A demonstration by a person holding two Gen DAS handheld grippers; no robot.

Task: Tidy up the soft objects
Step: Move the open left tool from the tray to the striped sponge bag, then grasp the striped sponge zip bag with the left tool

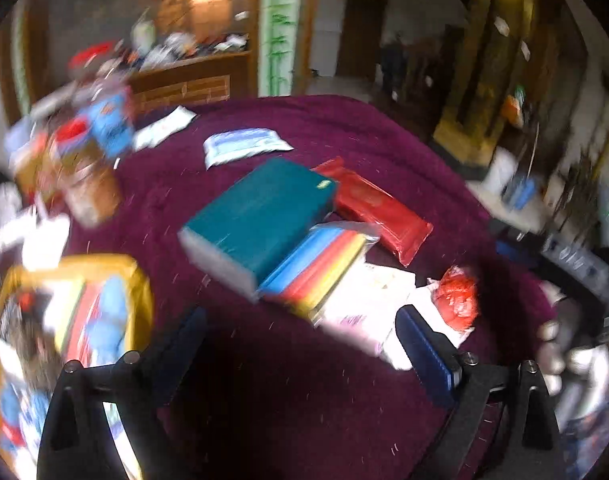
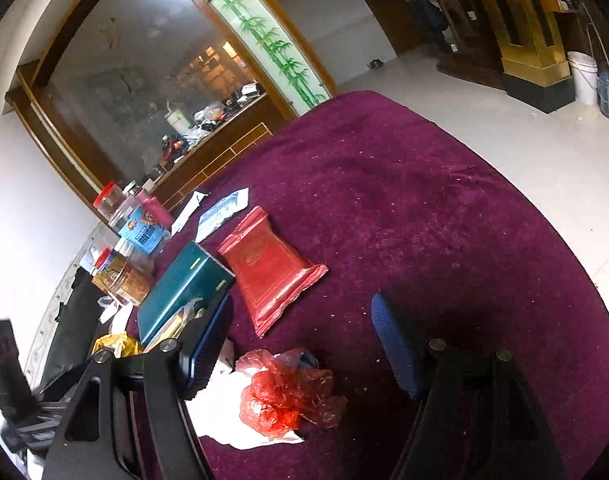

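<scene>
Both grippers, left (image 1: 300,344) and right (image 2: 304,340), gape empty (left view blurred); you square the right over the red bag (image 2: 288,392), pinch its bulk

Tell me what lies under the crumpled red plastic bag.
The red plastic bag rests on a white sheet or packet lying on the purple tablecloth. What the bag itself holds is hidden by its folds.

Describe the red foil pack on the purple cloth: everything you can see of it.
The red foil pack is a flat, glossy pouch with crimped, serrated seals at both short ends and a faint embossed panel on its face. It looks sealed and lightly padded. It lies flat on the purple cloth, angled, one long edge beside or against the teal pack; contact is unclear. In the left wrist view the rainbow-striped pack overlaps one corner of it. Neither gripper touches it.
</scene>
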